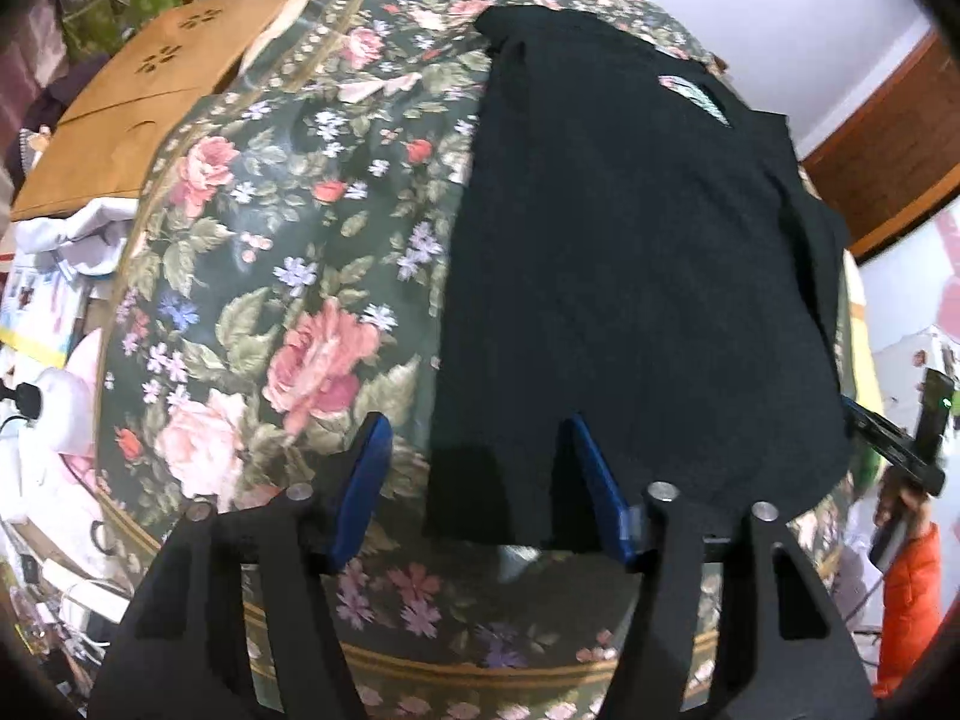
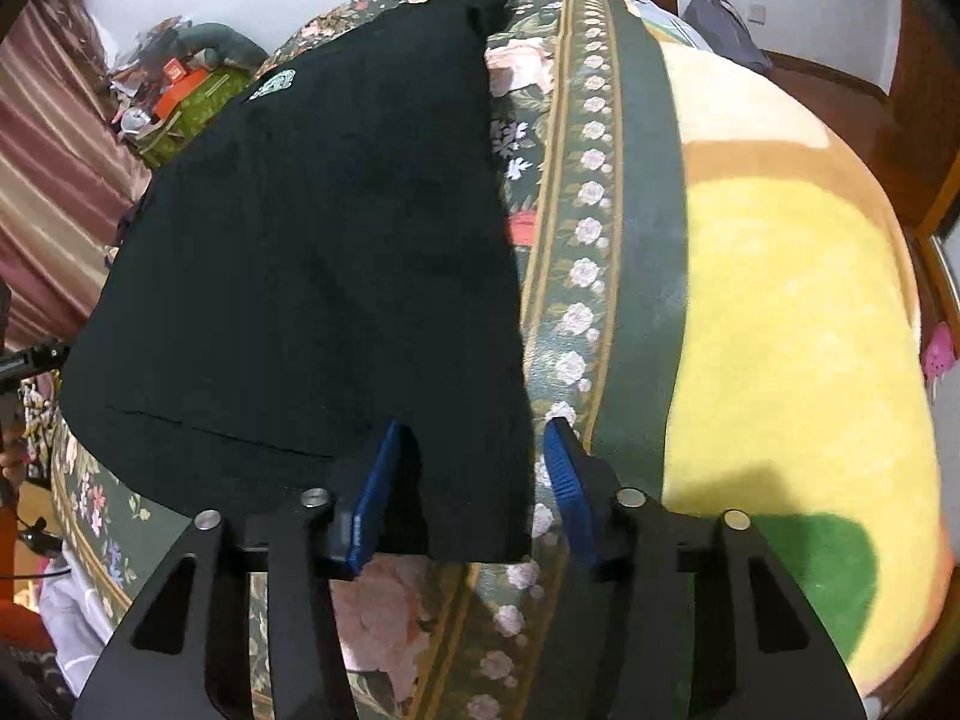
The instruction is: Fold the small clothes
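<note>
- The black garment (image 1: 630,276) looks soft, light, floppy; take its 2 near corners.
- The left gripper (image 1: 474,480) and right gripper (image 2: 474,468) straddle those corners, seemingly unclenched.

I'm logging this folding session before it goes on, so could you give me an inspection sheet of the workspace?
Surface: floral cloth over a bed; yellow blanket beside it.
Job's things: black garment spread flat, near hem corners between the jaws.
Clutter: cardboard box, piled items at left.
Grippers: left gripper and right gripper each straddle a hem corner; pads not visibly pressing.
Cables: plug and cords at left edge.
Surroundings: white wall, striped curtain, wooden furniture.
</note>
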`<act>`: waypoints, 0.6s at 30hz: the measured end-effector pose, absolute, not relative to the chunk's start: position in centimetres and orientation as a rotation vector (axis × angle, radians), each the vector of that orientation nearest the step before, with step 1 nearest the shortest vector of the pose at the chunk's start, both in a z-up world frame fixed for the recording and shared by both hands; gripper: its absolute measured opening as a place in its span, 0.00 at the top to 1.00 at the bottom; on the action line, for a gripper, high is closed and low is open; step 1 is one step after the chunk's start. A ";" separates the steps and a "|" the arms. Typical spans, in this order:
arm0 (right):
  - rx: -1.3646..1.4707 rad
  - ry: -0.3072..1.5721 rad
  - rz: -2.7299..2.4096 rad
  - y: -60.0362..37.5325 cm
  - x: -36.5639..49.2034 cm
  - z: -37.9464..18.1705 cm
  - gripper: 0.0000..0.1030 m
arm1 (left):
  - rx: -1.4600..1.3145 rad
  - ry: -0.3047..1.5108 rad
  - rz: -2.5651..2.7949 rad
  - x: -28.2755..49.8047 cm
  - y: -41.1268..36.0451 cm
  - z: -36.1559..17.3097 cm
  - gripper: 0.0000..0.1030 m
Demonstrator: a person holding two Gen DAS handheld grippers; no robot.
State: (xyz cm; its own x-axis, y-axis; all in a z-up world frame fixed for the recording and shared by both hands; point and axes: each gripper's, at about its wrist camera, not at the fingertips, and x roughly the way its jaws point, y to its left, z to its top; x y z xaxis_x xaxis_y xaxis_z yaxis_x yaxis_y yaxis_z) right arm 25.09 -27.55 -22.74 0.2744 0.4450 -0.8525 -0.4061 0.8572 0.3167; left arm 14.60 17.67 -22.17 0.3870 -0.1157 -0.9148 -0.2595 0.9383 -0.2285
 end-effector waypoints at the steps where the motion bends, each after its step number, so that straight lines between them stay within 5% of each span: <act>1: 0.055 1.165 0.587 -27.5 25.1 -22.7 0.70 | -0.363 1.172 0.081 14.4 17.5 -22.1 0.56; 3: 0.053 1.159 0.608 -27.1 24.9 -22.5 0.91 | -0.370 1.161 0.055 14.2 17.1 -21.9 0.74; 4: 0.038 1.155 0.612 -26.9 24.9 -22.4 0.93 | -0.363 1.158 0.056 14.2 16.9 -21.8 0.89; 5: 0.013 1.145 0.609 -26.7 24.7 -22.1 0.94 | -0.361 1.156 0.052 14.3 16.8 -21.6 0.93; 18: -0.006 0.823 0.552 -30.8 23.7 -11.3 0.96 | -0.283 0.867 0.173 13.4 17.8 -10.9 0.94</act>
State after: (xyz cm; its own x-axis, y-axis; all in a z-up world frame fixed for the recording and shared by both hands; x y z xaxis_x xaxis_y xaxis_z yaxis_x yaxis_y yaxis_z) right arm 23.71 -30.77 -11.32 0.5478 0.4636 -0.6964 -0.4679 0.8599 0.2043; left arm 13.40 17.78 -10.92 0.6362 0.0346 -0.7707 -0.2633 0.9487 -0.1748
